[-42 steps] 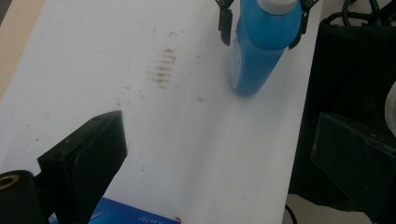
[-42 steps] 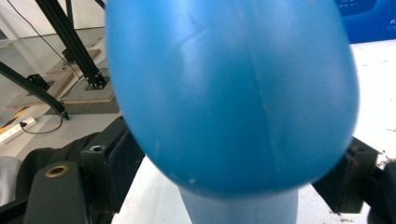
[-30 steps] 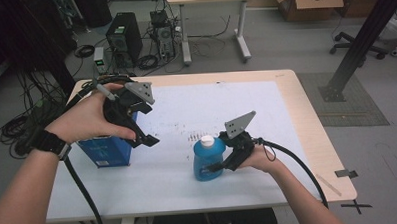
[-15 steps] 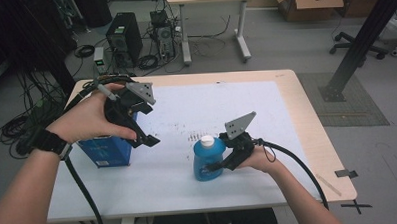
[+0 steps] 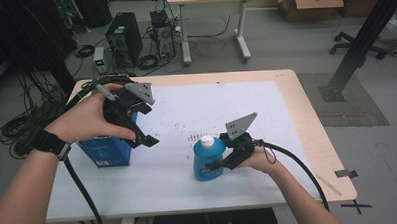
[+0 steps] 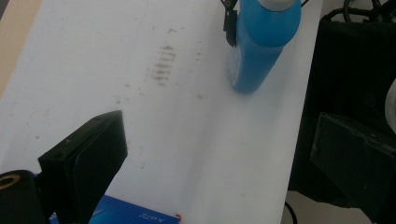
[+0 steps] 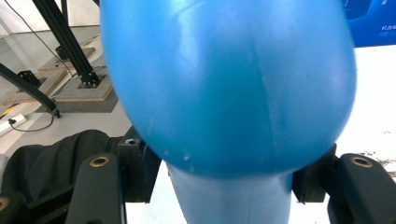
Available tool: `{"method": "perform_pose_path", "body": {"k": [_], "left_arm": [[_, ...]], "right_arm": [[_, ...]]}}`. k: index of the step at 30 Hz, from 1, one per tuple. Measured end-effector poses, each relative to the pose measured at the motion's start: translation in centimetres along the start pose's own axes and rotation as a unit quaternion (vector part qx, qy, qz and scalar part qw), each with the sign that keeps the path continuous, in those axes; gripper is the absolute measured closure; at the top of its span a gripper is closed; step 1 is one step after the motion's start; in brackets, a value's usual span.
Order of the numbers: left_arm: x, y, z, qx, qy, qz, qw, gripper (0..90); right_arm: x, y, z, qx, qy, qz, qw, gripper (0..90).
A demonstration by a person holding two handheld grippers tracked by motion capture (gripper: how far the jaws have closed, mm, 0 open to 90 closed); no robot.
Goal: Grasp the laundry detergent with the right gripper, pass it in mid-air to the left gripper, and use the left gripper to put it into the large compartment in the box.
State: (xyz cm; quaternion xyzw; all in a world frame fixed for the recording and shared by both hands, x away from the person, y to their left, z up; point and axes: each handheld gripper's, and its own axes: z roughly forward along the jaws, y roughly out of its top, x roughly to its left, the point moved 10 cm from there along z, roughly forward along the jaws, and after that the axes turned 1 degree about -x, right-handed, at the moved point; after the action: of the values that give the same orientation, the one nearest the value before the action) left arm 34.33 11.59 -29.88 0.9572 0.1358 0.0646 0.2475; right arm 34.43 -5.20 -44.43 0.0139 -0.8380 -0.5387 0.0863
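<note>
Right tool (image 5: 227, 162): jaws pinch the blue bottle (image 5: 208, 159) at its body, one on each side.
Bottle position: upright on the white surface (image 5: 266, 114), directly ahead of the right tool.
Handling, judged: smooth rounded plastic, likely slippery; hold the narrower waist, not the bulge or the white cap (image 5: 207, 140).
Left tool (image 5: 137, 125): jaws spread, empty, raised above the blue box (image 5: 105, 151).

No legible text
The blue box (image 5: 105, 151) and blue bottle (image 5: 208, 159) carry white print, too small and blurred to read.
</note>
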Motion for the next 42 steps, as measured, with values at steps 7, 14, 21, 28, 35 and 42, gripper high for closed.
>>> {"method": "perform_pose_path", "body": {"k": [7,14,21,28,35,42], "left_arm": [[0.0,0.2,-0.2,0.001,0.002,0.002,1.0000,4.1],[-0.1,0.5,-0.3,0.006,0.002,0.009,0.9999,4.1],[-0.2,0.9,-0.4,0.006,0.003,0.013,0.9999,4.1],[-0.3,1.3,-0.4,0.002,0.004,0.014,0.9999,4.0],[-0.4,1.9,-0.7,-0.002,0.005,0.020,0.9998,3.9],[-0.7,2.3,-1.2,-0.004,0.007,0.024,0.9997,3.8]], "right_arm": [[0.1,0.1,-0.2,0.009,-0.006,-0.001,0.9999,38.9],[0.1,0.2,-0.4,0.021,-0.019,-0.003,0.9996,40.2],[0.1,0.4,-0.7,0.037,-0.026,-0.005,0.9990,40.7],[0.0,1.7,-1.9,0.027,-0.041,-0.002,0.9988,41.0],[0.0,3.6,-3.0,0.028,-0.052,-0.007,0.9982,41.0],[-0.1,6.2,-3.6,0.034,-0.057,-0.018,0.9977,41.1]]}}
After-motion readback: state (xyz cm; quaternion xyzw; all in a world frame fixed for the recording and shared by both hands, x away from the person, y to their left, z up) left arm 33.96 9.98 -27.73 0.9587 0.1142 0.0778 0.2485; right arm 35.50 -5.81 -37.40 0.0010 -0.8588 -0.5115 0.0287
